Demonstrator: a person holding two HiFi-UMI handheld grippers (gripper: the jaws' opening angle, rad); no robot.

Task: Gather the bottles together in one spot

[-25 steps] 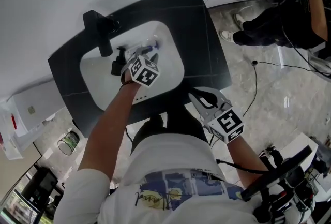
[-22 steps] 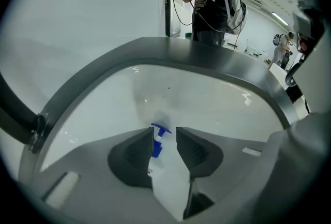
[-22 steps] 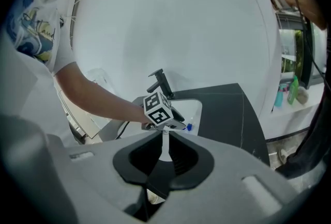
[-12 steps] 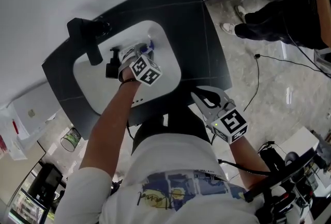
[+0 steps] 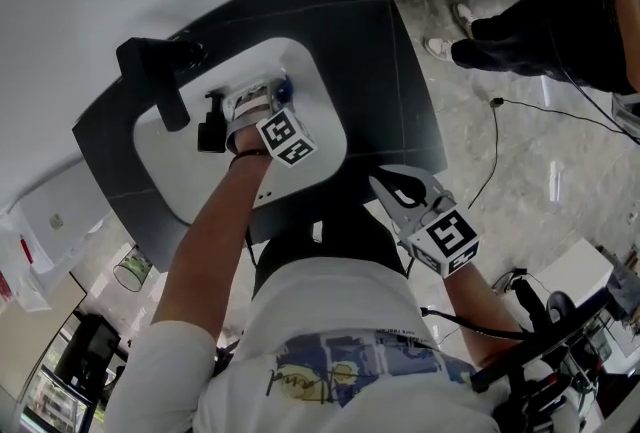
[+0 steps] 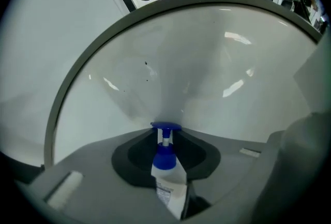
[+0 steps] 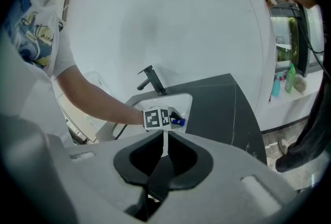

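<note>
A small white bottle point(image 6: 169, 181) with a blue pump top point(image 6: 165, 128) sits between the jaws of my left gripper point(image 6: 166, 158). The jaws are closing and the pads press its sides. In the head view this gripper point(image 5: 252, 101) is down inside the white basin point(image 5: 315, 116), and the blue top point(image 5: 283, 89) shows just beyond it. A black pump-topped object point(image 5: 211, 127) stands in the basin to its left. My right gripper point(image 5: 393, 187) hangs shut and empty in front of the counter; from its view the left gripper's marker cube point(image 7: 158, 118) and the blue top point(image 7: 178, 121) show.
A black faucet point(image 5: 153, 81) rises at the basin's far left. The dark counter point(image 5: 392, 51) surrounds the basin. A person in black point(image 5: 545, 31) stands at the far right by a shelf with coloured bottles point(image 7: 282, 83). Cables lie on the floor point(image 5: 500, 171).
My left gripper has drifted a little to the left inside the basin, with the bottle between its jaws. The right gripper has hardly moved.
</note>
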